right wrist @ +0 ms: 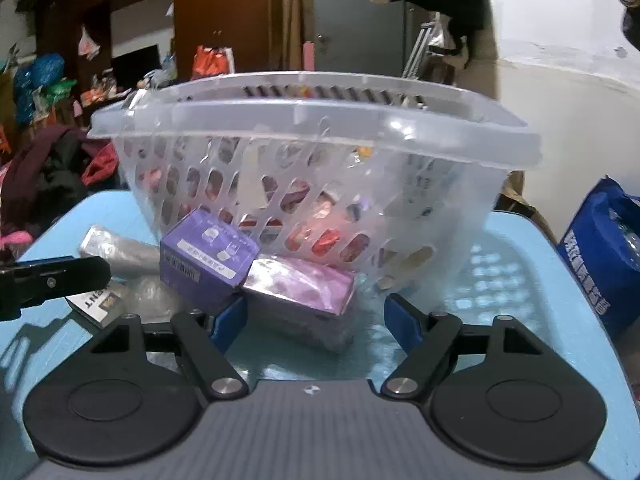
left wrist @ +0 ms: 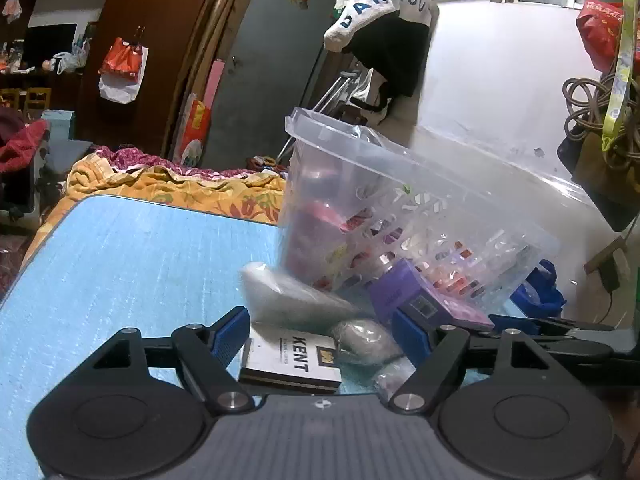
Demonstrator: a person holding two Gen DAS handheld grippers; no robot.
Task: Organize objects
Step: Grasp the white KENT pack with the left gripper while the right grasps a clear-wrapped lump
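Clear basket (right wrist: 312, 128) on blue bench (right wrist: 500, 264) holds blurry red/pink packets. Purple box (right wrist: 208, 260), KENT pack (left wrist: 292, 356) lie outside, just beside it. Both grippers' fingers spread, empty: left gripper (left wrist: 320, 336), right gripper (right wrist: 316, 320).

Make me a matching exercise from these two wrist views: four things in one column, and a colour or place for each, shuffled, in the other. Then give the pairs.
Things
1. KENT box
2. purple box
3. clear plastic basket
4. blue bag

Colour or place
A. at the table's right edge, printed with white characters
B. leaning on a pink wrapped pack
C. flat on the table between the left gripper's open fingers
D. perforated walls, holding mixed packets

Pairs: 1-C, 2-B, 3-D, 4-A
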